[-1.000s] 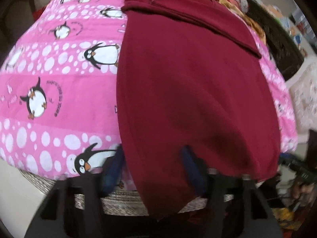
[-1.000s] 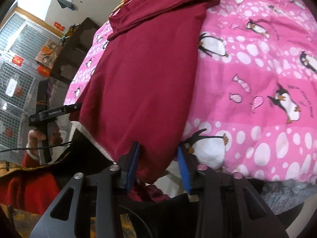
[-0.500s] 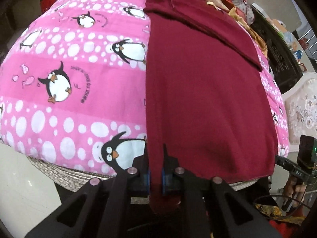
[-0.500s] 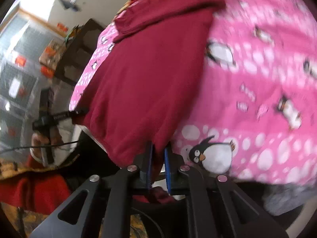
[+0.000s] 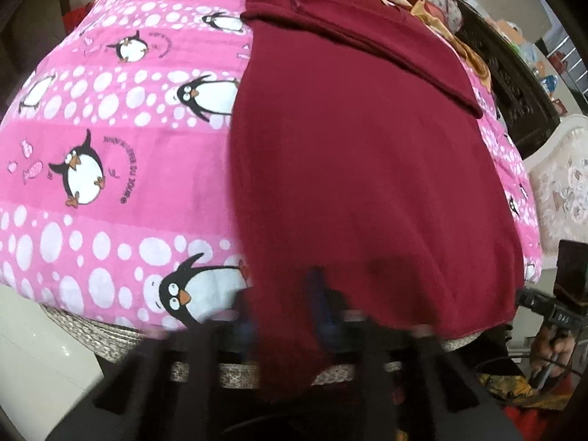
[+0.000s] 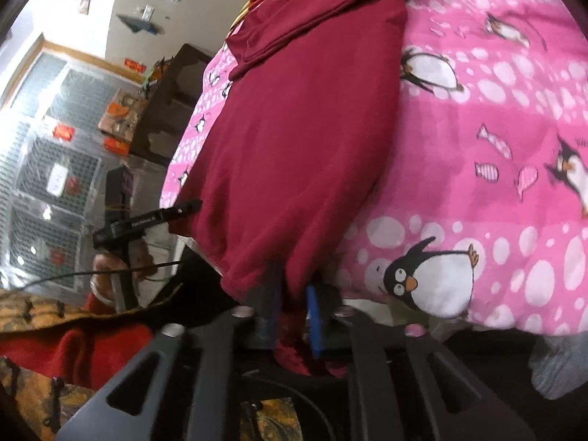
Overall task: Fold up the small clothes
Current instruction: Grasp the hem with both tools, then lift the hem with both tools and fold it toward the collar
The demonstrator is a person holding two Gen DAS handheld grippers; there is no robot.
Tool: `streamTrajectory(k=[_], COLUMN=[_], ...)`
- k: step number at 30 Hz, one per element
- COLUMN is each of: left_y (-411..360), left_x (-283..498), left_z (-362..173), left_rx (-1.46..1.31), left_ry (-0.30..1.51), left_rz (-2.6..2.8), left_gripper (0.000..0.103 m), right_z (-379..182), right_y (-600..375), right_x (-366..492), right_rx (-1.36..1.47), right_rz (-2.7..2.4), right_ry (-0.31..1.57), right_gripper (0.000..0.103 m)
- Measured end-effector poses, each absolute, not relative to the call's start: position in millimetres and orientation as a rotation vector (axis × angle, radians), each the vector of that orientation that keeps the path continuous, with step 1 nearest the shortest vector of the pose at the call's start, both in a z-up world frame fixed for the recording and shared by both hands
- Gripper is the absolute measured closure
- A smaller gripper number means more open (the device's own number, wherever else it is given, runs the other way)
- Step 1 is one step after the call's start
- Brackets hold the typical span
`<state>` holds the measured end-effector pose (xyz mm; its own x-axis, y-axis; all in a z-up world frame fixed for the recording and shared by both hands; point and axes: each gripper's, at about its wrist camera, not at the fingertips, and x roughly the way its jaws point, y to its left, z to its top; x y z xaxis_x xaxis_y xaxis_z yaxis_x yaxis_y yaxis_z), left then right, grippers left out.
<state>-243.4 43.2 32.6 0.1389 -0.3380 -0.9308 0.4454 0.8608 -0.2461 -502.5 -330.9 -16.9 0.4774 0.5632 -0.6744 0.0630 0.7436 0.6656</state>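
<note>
A maroon garment (image 5: 360,169) lies flat along a bed covered by a pink penguin blanket (image 5: 110,169), its near hem hanging over the bed's edge. Its far end is folded over; past that, a pile of other clothes (image 5: 422,3) is cut off by the frame. The left tool (image 5: 284,305) is blurred, fingers apart with hem between them. The right tool (image 6: 294,308) is likewise parted around the hem corner, its tips partly hidden by cloth.
</note>
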Motion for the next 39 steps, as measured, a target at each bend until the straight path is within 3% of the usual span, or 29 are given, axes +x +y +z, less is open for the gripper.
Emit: streamTrajectory(k=[13, 39], left_y=[59, 3], left_x=[-202, -128], left_z=[79, 123], left_rx=[-0.125, -0.127], left_ry=[1.186, 0.960], left_rz=[-0.581, -0.541], left_gripper=[0.095, 0.095], right_z=[56, 71], right_y=[-357, -424], right_x=[-467, -411], right_rx=[0.641, 0.746], right_rz=[0.302, 0.122], right_ry=[0.798, 0.592], right_gripper=[0.068, 0.069])
